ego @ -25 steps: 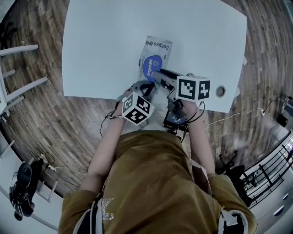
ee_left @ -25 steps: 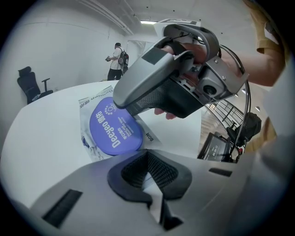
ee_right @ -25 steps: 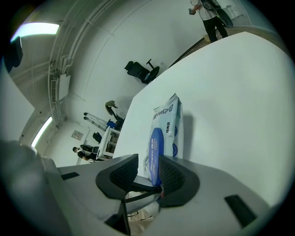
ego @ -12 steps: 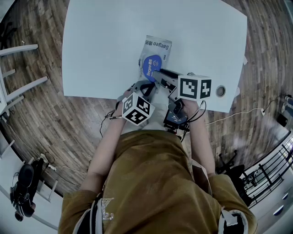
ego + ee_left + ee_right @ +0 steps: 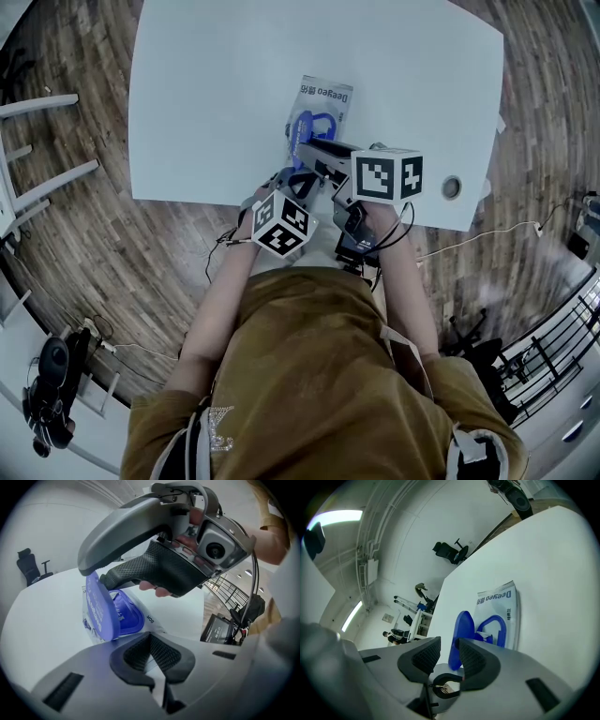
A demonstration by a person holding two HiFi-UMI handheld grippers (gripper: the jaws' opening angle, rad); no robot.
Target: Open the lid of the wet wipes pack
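The wet wipes pack lies flat on the white table near its front edge. Its blue lid stands tilted up off the blue oval rim. My right gripper reaches over from the right, shut on the lid's edge. In the right gripper view the lid rises between the pads of the right gripper, beside the pack. My left gripper is shut on the pack's near edge; the left gripper pins the white wrapper below the raised lid.
A round cable hole sits at the table's front right corner. The table's front edge runs just under both grippers, with wooden floor beyond. A small screen device hangs by the person's hands. A white rack stands left.
The blue lid has swung up from flat on the pack to upright, lifted by my right gripper, which moved slightly left. The left gripper has stayed put.
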